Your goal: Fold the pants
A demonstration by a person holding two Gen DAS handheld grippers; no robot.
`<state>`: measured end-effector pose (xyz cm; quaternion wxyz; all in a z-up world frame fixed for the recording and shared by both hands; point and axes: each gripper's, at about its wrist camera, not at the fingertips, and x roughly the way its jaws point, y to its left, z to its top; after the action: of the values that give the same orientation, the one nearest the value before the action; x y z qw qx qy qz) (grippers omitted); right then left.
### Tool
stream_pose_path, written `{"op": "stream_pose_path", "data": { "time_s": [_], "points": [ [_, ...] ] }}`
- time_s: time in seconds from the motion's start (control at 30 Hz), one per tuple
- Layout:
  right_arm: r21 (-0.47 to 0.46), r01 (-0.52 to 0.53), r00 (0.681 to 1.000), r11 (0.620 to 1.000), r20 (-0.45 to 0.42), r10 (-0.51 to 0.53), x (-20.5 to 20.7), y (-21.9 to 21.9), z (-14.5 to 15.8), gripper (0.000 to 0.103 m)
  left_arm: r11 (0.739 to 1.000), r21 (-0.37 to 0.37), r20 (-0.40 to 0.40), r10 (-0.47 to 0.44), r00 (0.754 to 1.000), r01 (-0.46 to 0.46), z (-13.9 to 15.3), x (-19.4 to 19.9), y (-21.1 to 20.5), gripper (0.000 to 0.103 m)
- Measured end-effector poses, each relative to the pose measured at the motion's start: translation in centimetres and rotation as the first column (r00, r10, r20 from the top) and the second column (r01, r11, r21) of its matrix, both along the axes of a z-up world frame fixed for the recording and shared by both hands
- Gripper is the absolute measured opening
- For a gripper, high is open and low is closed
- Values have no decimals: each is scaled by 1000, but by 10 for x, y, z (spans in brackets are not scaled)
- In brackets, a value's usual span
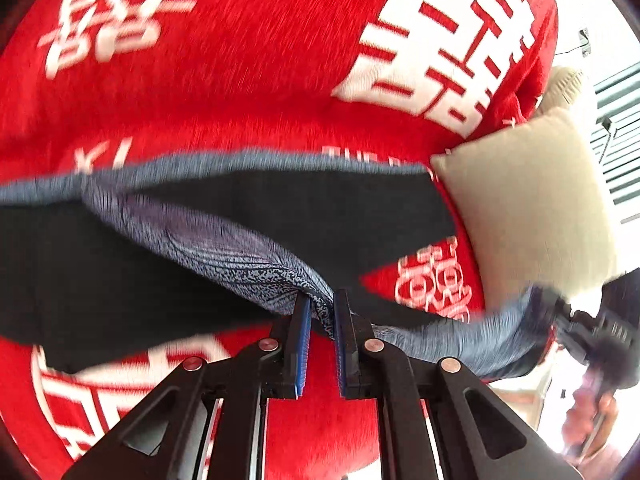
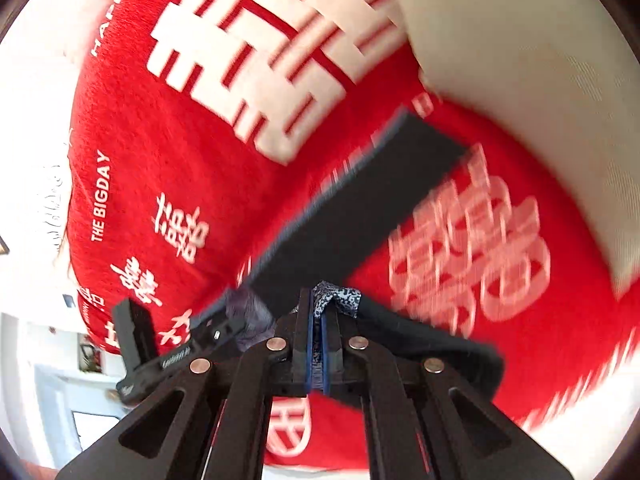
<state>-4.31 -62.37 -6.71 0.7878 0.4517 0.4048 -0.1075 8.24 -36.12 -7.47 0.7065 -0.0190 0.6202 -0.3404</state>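
Observation:
The pants point(image 1: 120, 264) are black with a blue-grey patterned waistband. They hang in the air above a red blanket point(image 1: 248, 80). My left gripper point(image 1: 321, 300) is shut on a bunch of the patterned waistband. My right gripper point(image 2: 317, 300) is shut on another part of the patterned band, with black cloth point(image 2: 352, 208) stretching away from it toward the upper right. The right gripper also shows in the left wrist view point(image 1: 560, 312), at the right, holding the stretched band. The left gripper shows in the right wrist view point(image 2: 224, 320), at the lower left.
The red blanket with large white characters point(image 2: 272, 68) covers the bed under the pants. A beige pillow point(image 1: 532, 200) lies at the right; it also fills the upper right of the right wrist view point(image 2: 540, 100). A slatted blind point(image 1: 620, 140) is beyond the bed.

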Motion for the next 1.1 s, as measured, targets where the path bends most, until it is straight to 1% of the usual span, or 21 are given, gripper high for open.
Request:
{"op": "stream_pose_path", "data": {
  "time_s": [0.07,0.2,0.23,0.33,0.4,0.43,0.5,0.57,0.6,0.67,0.7,0.73,0.77,0.8,0.83,0.87,0.9,0.97,1.03,1.07,1.1],
  "points": [
    [-30,-27,1000,999,-3,27,30,-29,4,3,1000,14,30,10,999,-11,2,17,-19,12],
    [-102,-97,993,990,-70,90,88,-66,-15,3,996,72,123,38,992,-47,-3,40,-48,12],
    [-118,-116,990,986,-93,105,101,-73,-24,3,994,93,146,43,988,-57,-8,47,-56,12],
    [-162,-168,976,972,-166,141,138,-91,-53,3,986,141,165,61,984,-85,-25,60,-68,13],
    [-164,-193,965,967,-209,157,158,-103,-77,3,977,181,181,78,980,-111,-36,65,-70,13],
    [-181,-207,957,962,-242,160,167,-108,-90,3,970,205,188,90,978,-129,-41,68,-70,13],
    [-184,-224,943,957,-288,165,178,-115,-112,4,957,241,189,117,975,-162,-48,73,-68,13],
    [-195,-266,914,944,-362,183,187,-118,-131,6,935,291,202,146,968,-202,-53,76,-60,13],
    [-213,-281,906,936,-381,186,186,-117,-133,10,929,306,210,147,967,-208,-54,76,-59,13],
    [-251,-296,912,921,-361,195,181,-113,-120,27,919,342,221,125,967,-197,-56,71,-53,13],
    [-269,-304,914,914,-351,201,177,-110,-112,44,916,354,222,114,968,-189,-57,67,-51,13],
    [-303,-317,915,899,-348,206,173,-106,-102,55,911,375,219,94,971,-173,-61,62,-49,13],
    [-337,-323,914,884,-354,199,169,-103,-95,59,904,398,208,73,975,-153,-66,57,-47,13],
    [-385,-323,914,864,-365,178,166,-102,-89,69,898,417,196,61,979,-140,-72,53,-46,13],
    [-433,-319,916,843,-369,157,163,-101,-82,71,894,429,182,57,982,-132,-78,49,-45,13],
    [-436,-323,919,840,-356,169,162,-102,-78,71,893,431,173,58,983,-128,-82,46,-44,13],
    [-406,-336,913,850,-361,188,163,-105,-81,71,891,436,163,60,985,-127,-89,44,-43,13],
    [-370,-353,897,859,-396,198,168,-110,-91,71,884,449,163,65,984,-133,-98,42,-44,13],
    [-366,-358,888,859,-417,192,174,-113,-102,62,878,457,177,68,982,-144,-103,41,-46,13],
    [-355,-352,885,866,-429,183,175,-118,-111,61,875,459,190,71,979,-152,-105,41,-46,13],
    [-328,-346,872,879,-459,172,180,-122,-124,51,874,460,198,71,978,-156,-105,41,-47,13]
  ]
}}
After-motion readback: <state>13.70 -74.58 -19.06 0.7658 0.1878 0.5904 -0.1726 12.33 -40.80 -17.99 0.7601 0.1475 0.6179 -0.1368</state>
